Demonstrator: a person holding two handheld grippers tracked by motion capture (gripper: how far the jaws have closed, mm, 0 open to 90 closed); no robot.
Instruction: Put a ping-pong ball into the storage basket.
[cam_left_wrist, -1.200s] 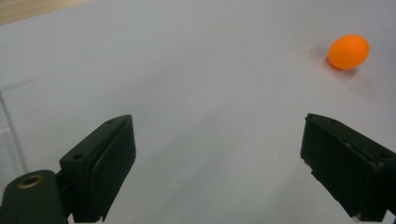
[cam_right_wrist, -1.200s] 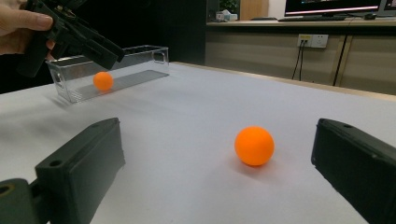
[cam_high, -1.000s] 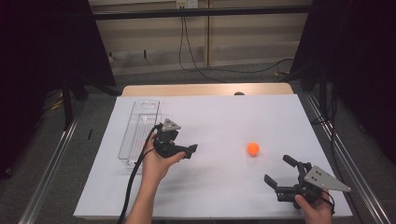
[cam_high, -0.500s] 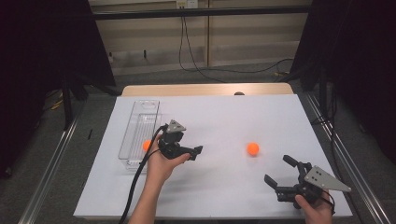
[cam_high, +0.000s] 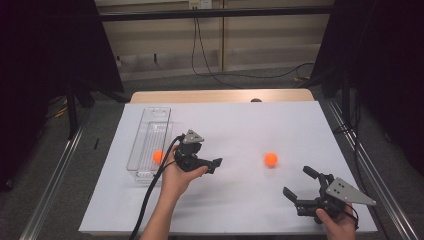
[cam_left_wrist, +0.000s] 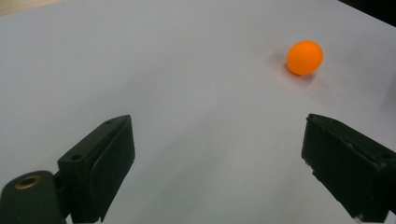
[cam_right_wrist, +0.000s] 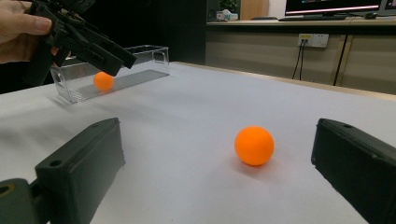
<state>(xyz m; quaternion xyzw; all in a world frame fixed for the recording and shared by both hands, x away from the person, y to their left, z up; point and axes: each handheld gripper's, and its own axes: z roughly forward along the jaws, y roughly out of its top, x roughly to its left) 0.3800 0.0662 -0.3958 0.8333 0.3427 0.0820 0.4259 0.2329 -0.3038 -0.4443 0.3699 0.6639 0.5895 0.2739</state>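
My left gripper (cam_high: 214, 164), jaws wide and empty, hangs beside the clear tray (cam_high: 150, 131) near the table's left edge, one orange ball (cam_high: 158, 156) inside. My right gripper (cam_high: 301, 186), also wide, sits at the near right corner; the other ball (cam_high: 270, 159) lies between them.

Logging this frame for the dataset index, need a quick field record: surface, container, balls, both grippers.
surface: white table
container: clear tray, at the table's left in the high view
ball in tray: orange ball, near the tray's close end
loose ball: orange ball on the table, apart from both grippers
left gripper: open, empty, beside the tray, jaws pointing toward the loose ball
right gripper: open, empty, at the table's near right corner, loose ball ahead of its jaws
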